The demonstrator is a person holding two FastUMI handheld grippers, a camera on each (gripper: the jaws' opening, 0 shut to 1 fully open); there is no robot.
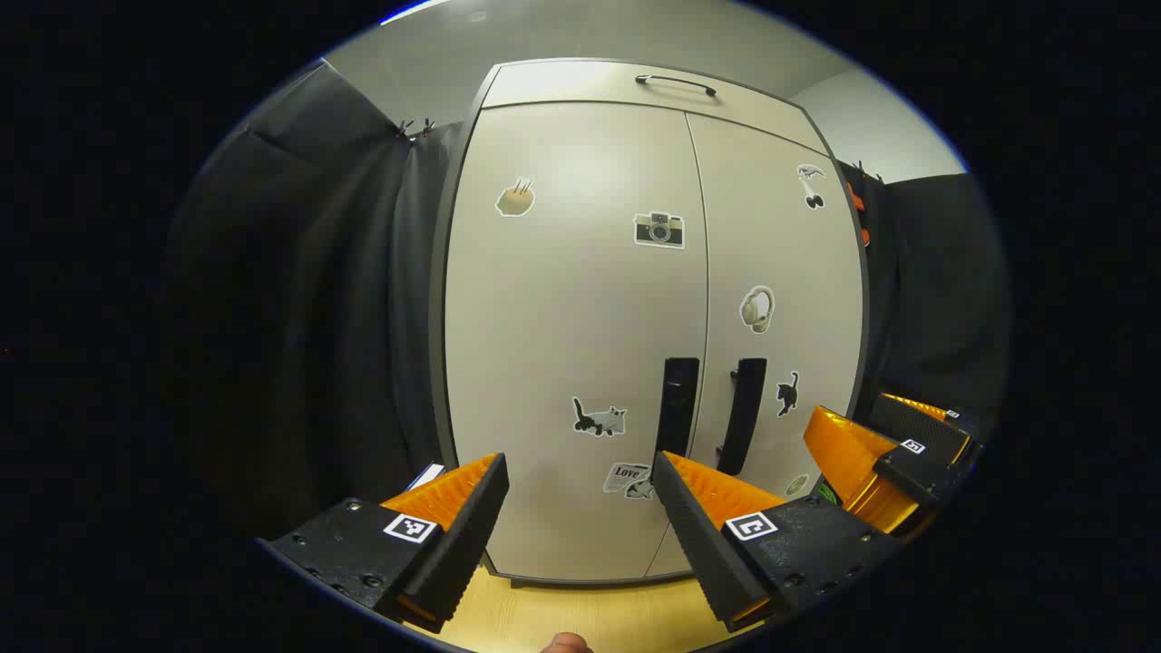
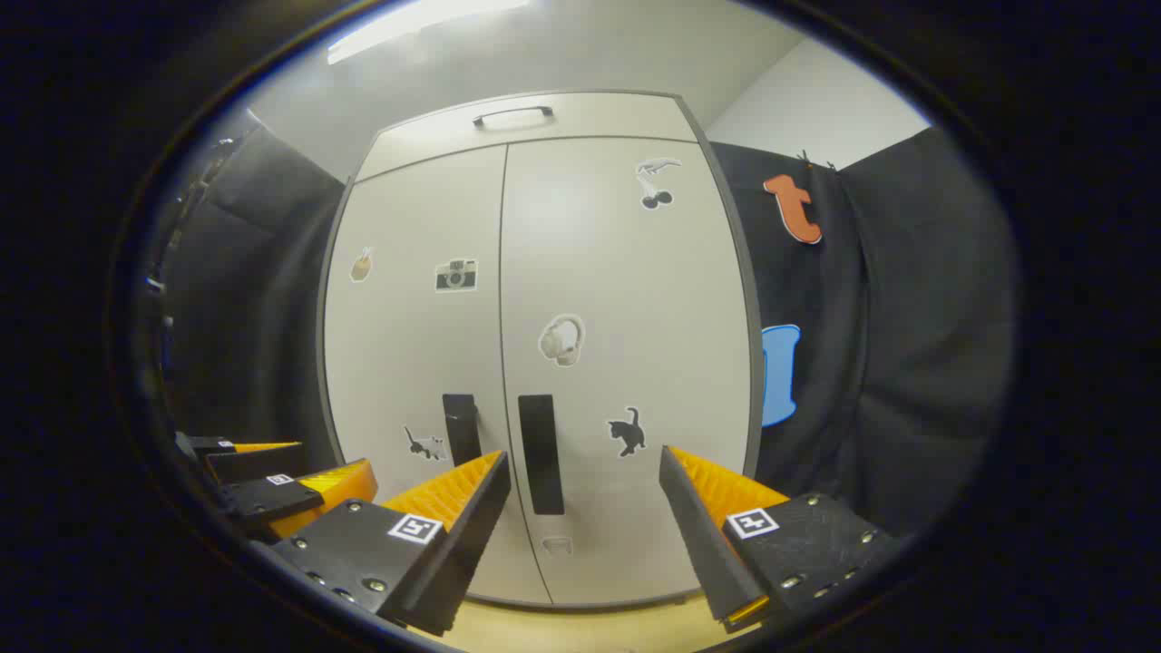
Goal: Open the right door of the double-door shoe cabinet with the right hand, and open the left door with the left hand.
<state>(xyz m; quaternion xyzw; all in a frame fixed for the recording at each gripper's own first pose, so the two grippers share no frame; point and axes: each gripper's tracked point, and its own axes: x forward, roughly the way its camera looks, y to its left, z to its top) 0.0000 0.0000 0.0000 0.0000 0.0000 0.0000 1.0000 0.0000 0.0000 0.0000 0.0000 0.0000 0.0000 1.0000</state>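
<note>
In the left gripper view, the shoe cabinet (image 1: 580,317) stands ahead on a pale wooden floor (image 1: 580,617), both doors flush and closed, so neither half of the task looks begun. The left door (image 1: 562,299) takes up the middle of the picture, with its dark vertical handle (image 1: 677,404) just left of the centre seam; the right door (image 1: 780,272) sits beyond the seam with its own handle (image 1: 744,413) close beside. The left gripper (image 1: 580,508) hangs spread wide, nothing between its fingers, well short of the door and aimed a little left of the left handle, probably held open so it can close around that bar once it reaches it. At the far right of this view the right gripper (image 1: 884,458) shows beside the cabinet's right edge

In the right gripper view, the same cabinet (image 2: 535,363) is seen more from the right, so the right door (image 2: 626,363) faces the camera and its handle (image 2: 541,453) stands between the fingers' line of sight, near the left finger. The right gripper (image 2: 585,508) is likewise spread and empty, apart from the door, seemingly lined up for the first pull. The left handle (image 2: 461,428) lies just across the seam, and the left gripper (image 2: 272,481) waits low at the left
</note>
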